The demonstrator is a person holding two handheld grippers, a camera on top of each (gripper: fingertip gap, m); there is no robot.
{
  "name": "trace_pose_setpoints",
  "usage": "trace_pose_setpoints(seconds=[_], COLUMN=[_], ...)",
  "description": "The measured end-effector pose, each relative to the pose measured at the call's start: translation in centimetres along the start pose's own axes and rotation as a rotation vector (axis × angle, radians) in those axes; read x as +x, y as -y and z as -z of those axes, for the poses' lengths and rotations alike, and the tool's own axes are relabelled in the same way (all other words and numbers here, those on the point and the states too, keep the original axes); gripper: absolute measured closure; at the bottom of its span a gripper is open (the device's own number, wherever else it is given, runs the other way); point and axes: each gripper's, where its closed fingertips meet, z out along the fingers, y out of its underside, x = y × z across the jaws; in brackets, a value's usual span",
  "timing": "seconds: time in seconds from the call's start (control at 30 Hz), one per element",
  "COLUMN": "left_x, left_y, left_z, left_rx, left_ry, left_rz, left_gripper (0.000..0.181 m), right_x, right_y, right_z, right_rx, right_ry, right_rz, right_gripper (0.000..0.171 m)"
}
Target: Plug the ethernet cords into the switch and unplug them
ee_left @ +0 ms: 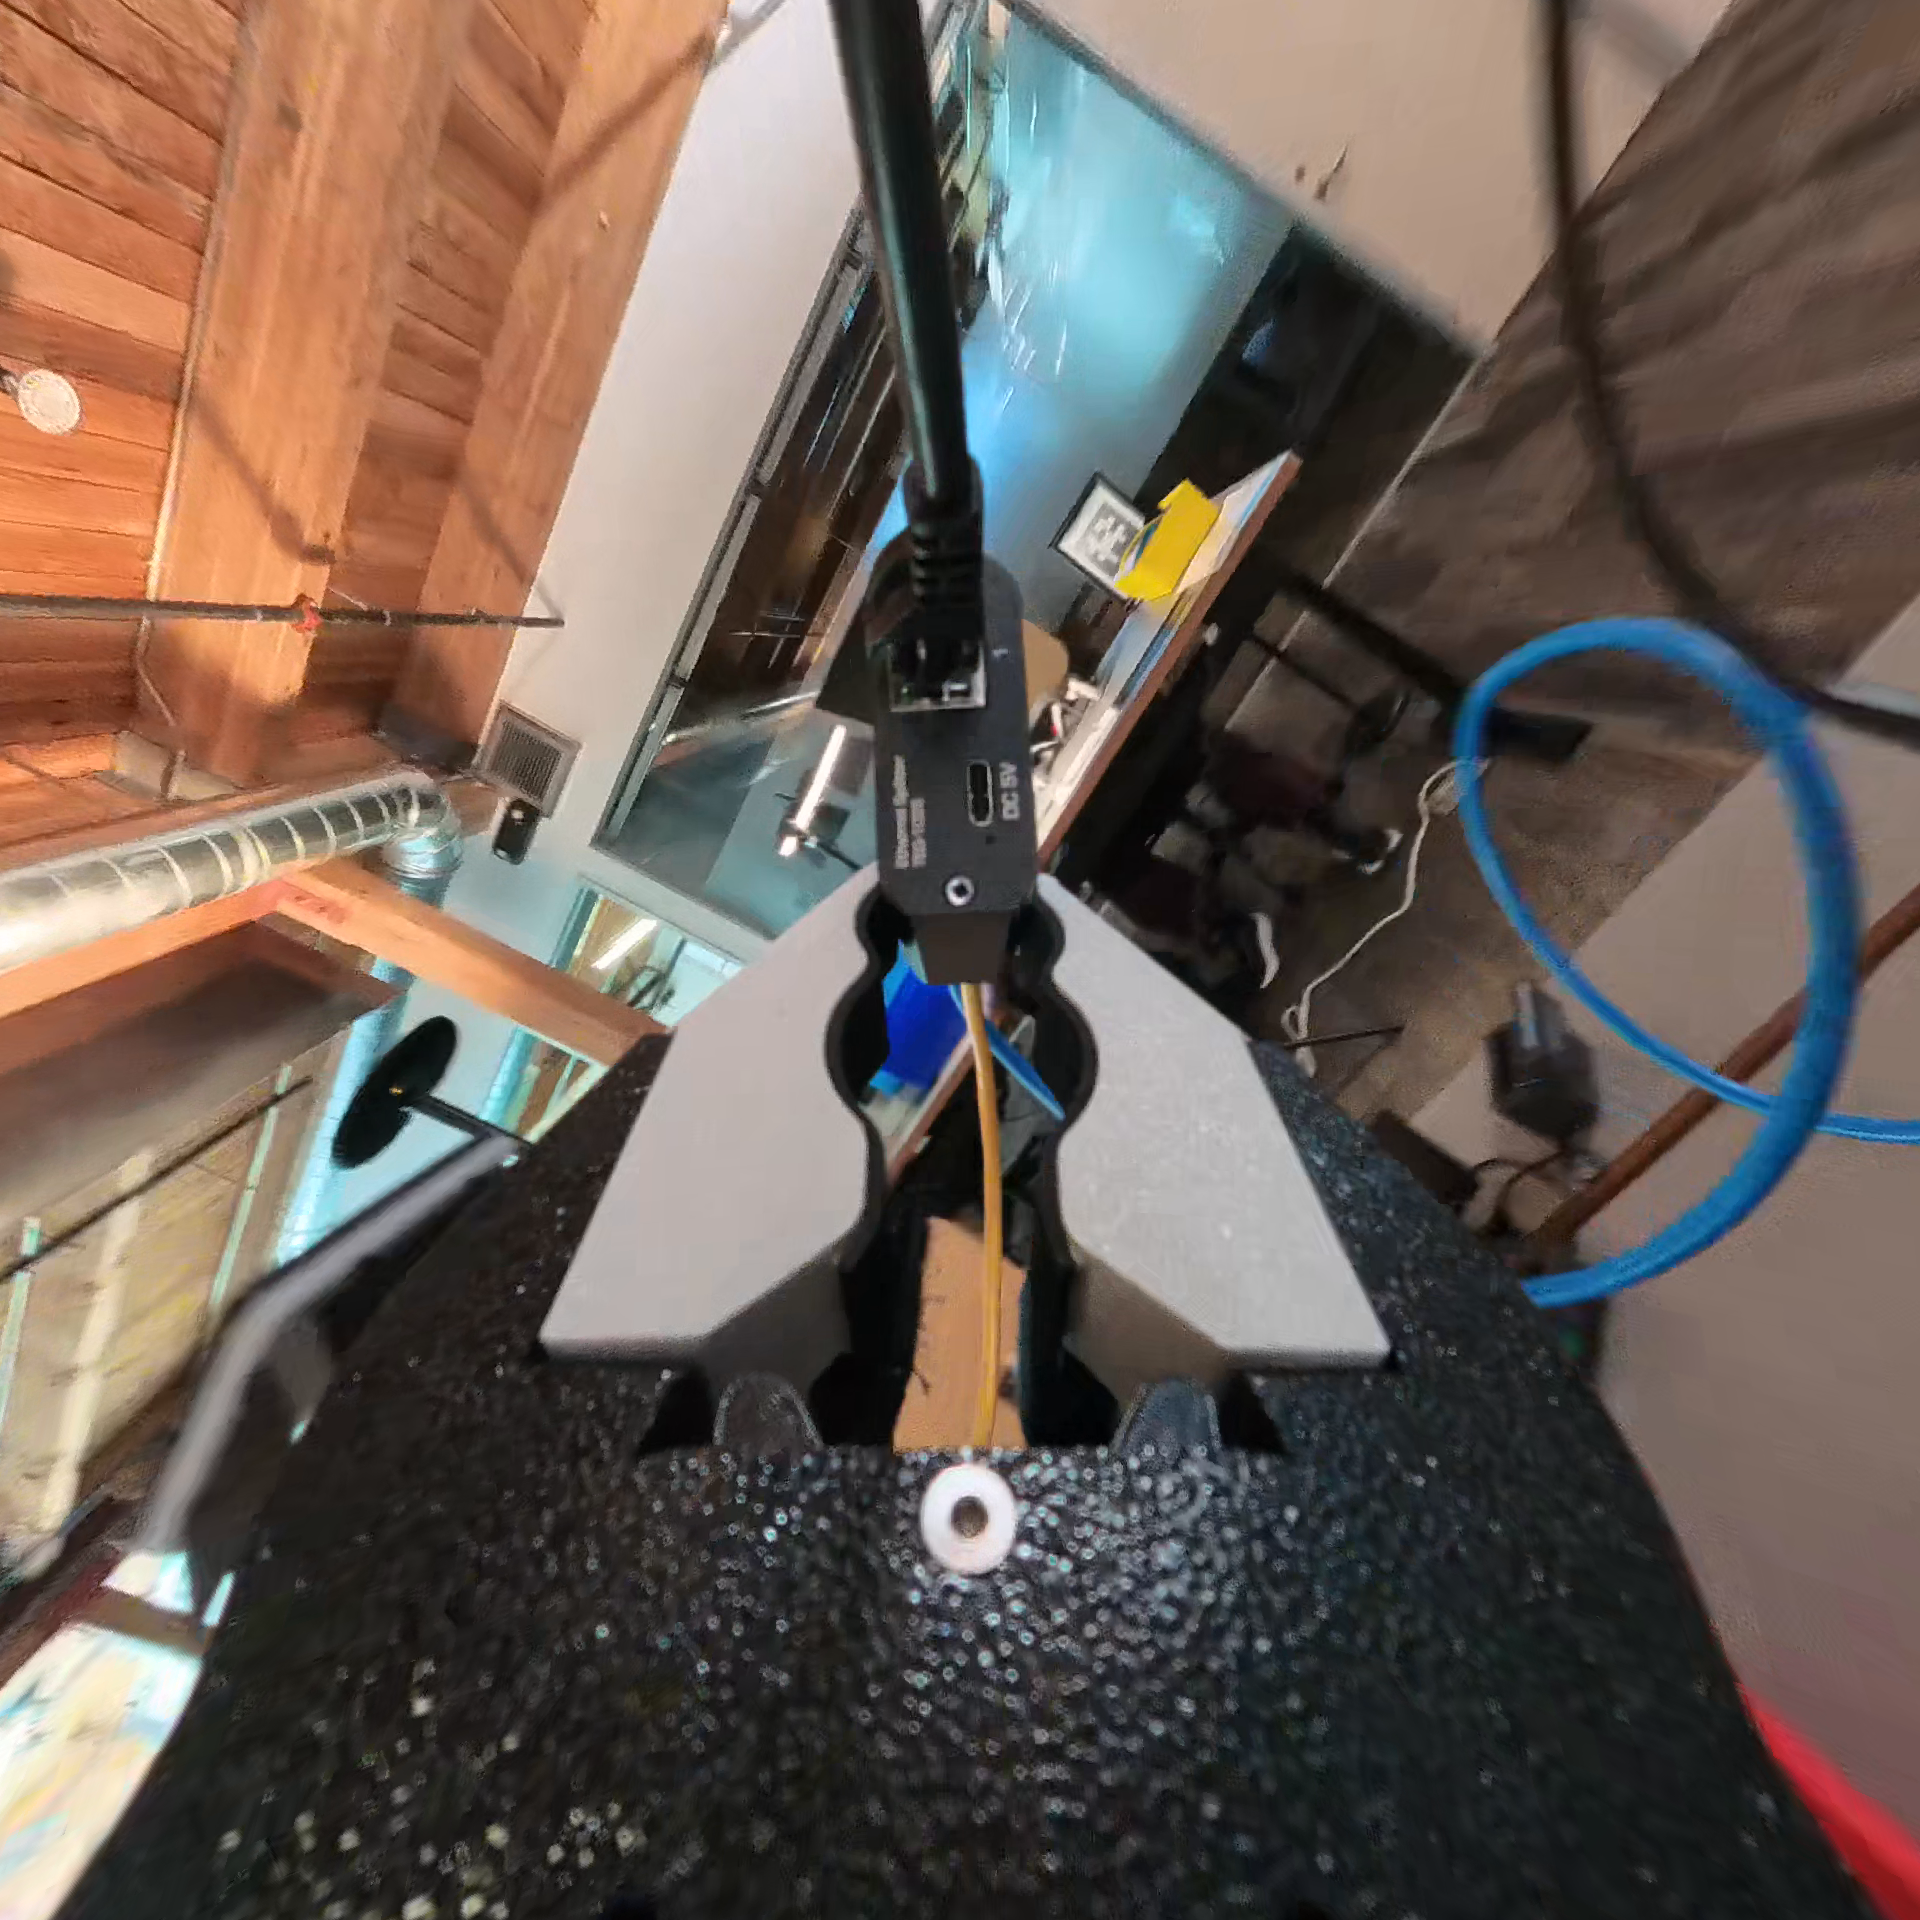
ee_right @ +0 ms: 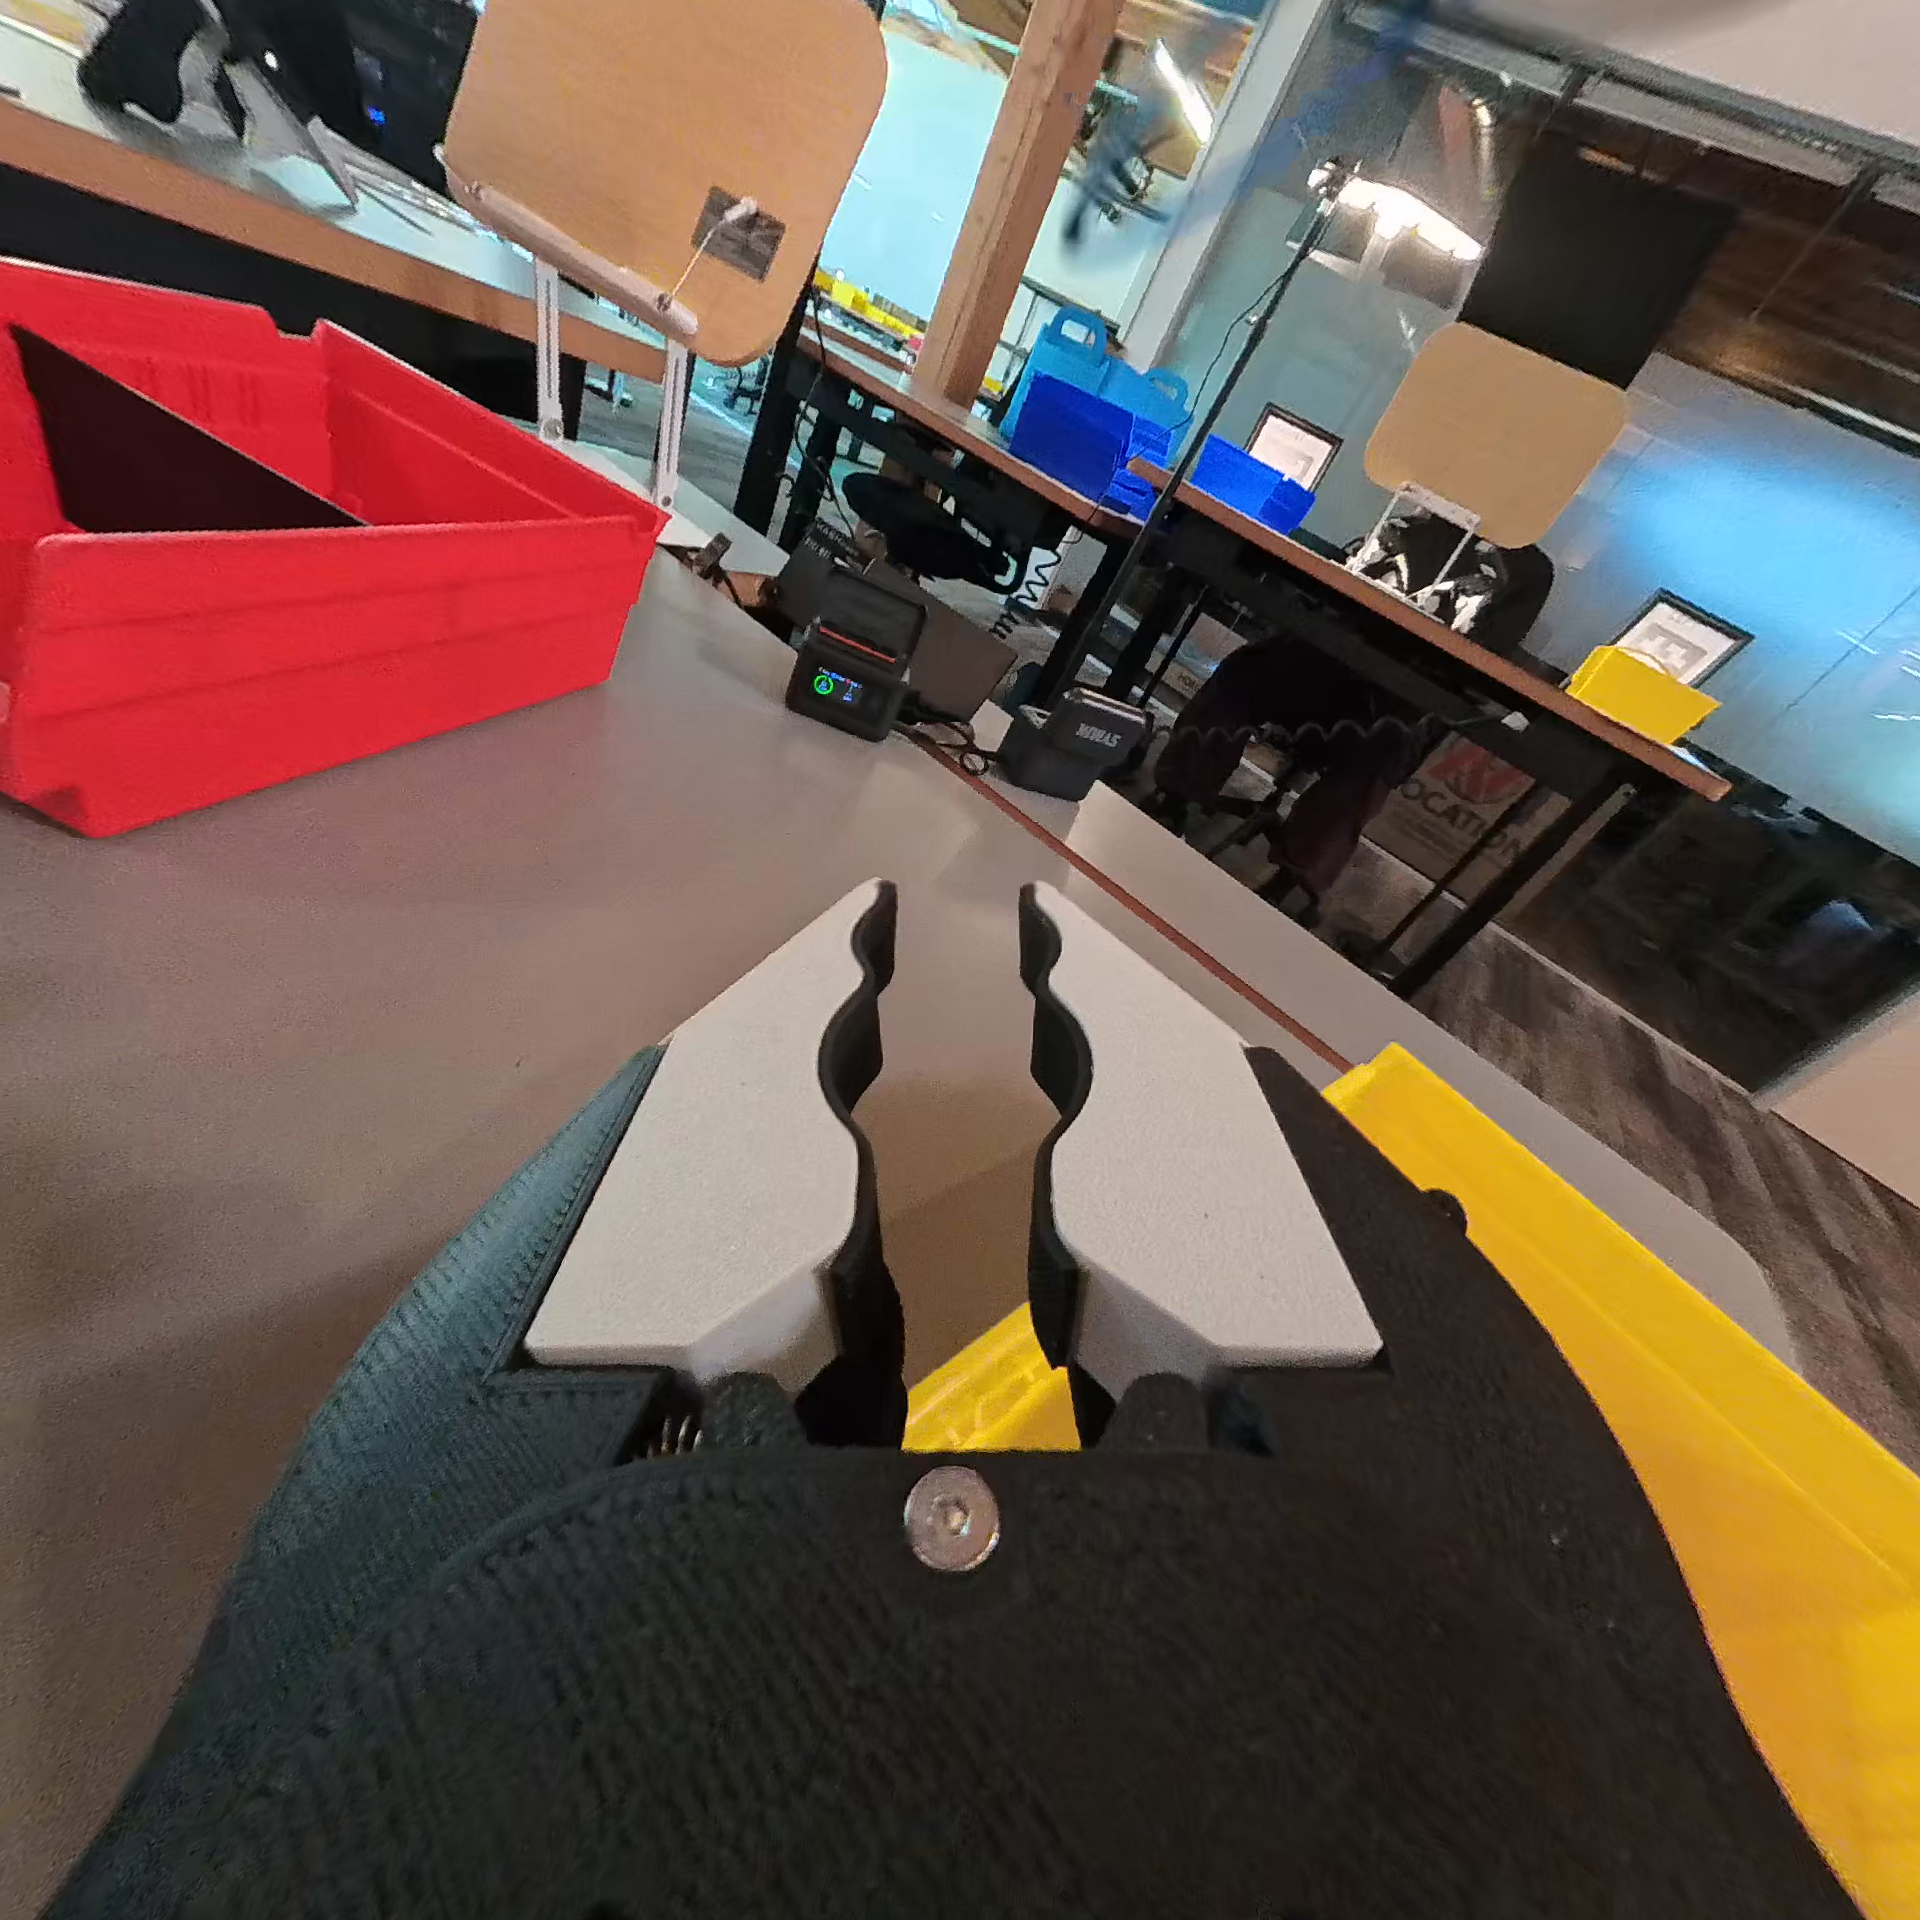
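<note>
Left wrist view: left hand-held gripper clamps switch, black cord plugged in; blue cord beside switch unplugged; right hand-held gripper parted, empty

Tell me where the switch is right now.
In the left wrist view, the black switch is centred, clamped at the left gripper's fingertips, with a black ethernet cord plugged in.

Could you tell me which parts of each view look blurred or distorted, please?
Left wrist view: the switch in the tongs is sharp; the room behind smears, and the blue cord bows. Right wrist view: tongs and red bin are crisp; the top right corner streaks.
</note>
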Motion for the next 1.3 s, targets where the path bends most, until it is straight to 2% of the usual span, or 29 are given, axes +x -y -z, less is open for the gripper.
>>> trace_pose_setpoints(seconds=[0.03, 0.27, 0.37, 0.47, 0.73, 0.83, 0.97, 1.17, 1.3], left_x=[2.4, 18.0, 22.7, 26.2, 34.0, 36.9, 37.1, 39.3, 40.5], left_y=[-0.9, -7.3, -9.4, -10.9, -17.0, -18.4, -16.7, -16.1, -17.2], left_z=[-0.3, -0.5, -0.2, 0.3, 1.7, 3.0, 5.1, 10.6, 14.3], left_rx=[0.004, -0.021, -0.026, 0.033, 0.000, 0.016, 0.133, 0.274, 0.297], left_ry=[-0.007, -0.103, -0.099, -0.103, -0.155, -0.230, -0.299, -0.470, -0.598], left_rz=[0.041, 0.498, 0.603, 0.671, 0.624, 0.530, 0.383, 0.192, 0.143], left_gripper=[0.160, 0.161, 0.160, 0.161, 0.161, 0.161, 0.161, 0.161, 0.161], right_x=[0.1, -0.2, -0.9, -1.3, -3.2, -4.2, -5.2, -8.0, -10.9], right_y=[0.1, 0.1, 0.7, 1.2, 1.6, 1.4, 1.2, 0.9, -0.1], right_z=[0.1, -0.2, -0.1, 0.1, -0.4, -0.6, -0.9, -1.1, -1.4], right_rx=[0.005, 0.015, 0.044, 0.073, 0.092, 0.077, 0.064, 0.039, -0.004], right_ry=[-0.002, 0.008, 0.028, 0.042, 0.094, 0.113, 0.124, 0.205, 0.285], right_rz=[-0.002, 0.023, 0.048, 0.063, 0.091, 0.128, 0.176, 0.235, 0.297], right_gripper=[0.150, 0.151, 0.151, 0.152, 0.152, 0.152, 0.152, 0.152, 0.140])
